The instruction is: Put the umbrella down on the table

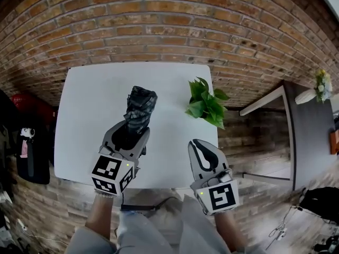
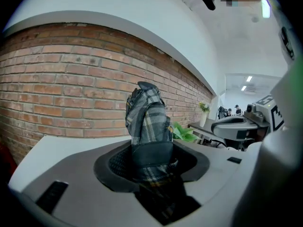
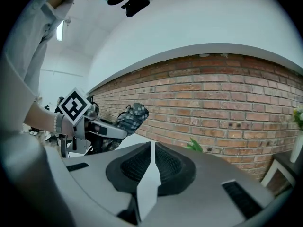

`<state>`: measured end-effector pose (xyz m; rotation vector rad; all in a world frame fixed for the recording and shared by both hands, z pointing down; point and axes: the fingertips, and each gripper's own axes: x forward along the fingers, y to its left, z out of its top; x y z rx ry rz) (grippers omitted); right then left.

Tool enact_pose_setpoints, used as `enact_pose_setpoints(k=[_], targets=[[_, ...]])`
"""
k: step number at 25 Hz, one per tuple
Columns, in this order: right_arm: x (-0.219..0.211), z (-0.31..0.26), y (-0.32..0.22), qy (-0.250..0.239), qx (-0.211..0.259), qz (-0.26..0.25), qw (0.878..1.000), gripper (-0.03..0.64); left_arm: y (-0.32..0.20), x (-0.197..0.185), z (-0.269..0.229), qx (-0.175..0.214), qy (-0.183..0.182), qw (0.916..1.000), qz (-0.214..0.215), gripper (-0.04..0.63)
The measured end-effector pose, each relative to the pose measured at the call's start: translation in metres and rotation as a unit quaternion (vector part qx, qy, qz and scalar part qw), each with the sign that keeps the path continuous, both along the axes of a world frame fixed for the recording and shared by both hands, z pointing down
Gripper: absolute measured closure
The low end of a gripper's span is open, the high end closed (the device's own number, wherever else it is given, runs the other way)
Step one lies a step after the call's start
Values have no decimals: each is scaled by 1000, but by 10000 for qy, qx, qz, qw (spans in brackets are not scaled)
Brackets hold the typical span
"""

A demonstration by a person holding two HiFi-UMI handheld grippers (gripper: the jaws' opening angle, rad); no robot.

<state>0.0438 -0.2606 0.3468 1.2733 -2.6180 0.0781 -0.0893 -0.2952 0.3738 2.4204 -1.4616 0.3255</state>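
Observation:
A folded plaid umbrella (image 1: 139, 109) in grey and black sticks out forward from my left gripper (image 1: 131, 134), which is shut on it over the near half of the white table (image 1: 85, 99). In the left gripper view the umbrella (image 2: 147, 122) stands up between the dark pads, its strap band at jaw level. My right gripper (image 1: 201, 153) hovers at the table's near right edge with its jaws together and nothing held. From the right gripper view (image 3: 151, 159) the umbrella (image 3: 130, 117) and the left gripper show at left.
A small green potted plant (image 1: 205, 102) sits at the table's right edge, near the right gripper. A brick wall (image 1: 159, 25) runs behind the table. A dark side table (image 1: 310, 131) with flowers stands to the right; a black bag (image 1: 32, 152) lies left of the table.

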Motion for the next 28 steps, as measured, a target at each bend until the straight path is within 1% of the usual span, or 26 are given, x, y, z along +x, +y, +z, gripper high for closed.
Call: enact_pose_setpoints(k=[2, 10, 15, 18, 22, 28], targets=[[-3, 0, -9, -47, 38, 61, 10000, 560, -17, -1, 8, -55, 15, 10000, 60, 370], [-16, 11, -37, -69, -58, 218, 9997, 560, -86, -6, 45, -360, -5, 9991, 224, 370], [-23, 17, -49, -53, -102, 325, 9994, 560, -131, -4, 65, -462, 81, 9985, 275, 370], [-23, 25, -57, -15, -157, 393, 9991, 560, -158, 4, 81, -553, -18, 9976, 408, 370], [-25, 33, -64, 20, -235, 479, 9986, 560, -188, 13, 106, -808, -161, 9951, 547, 369], [-27, 44, -70, 39, -313, 574, 9979, 560, -221, 19, 148, -1206, -408, 9904, 539, 368]])
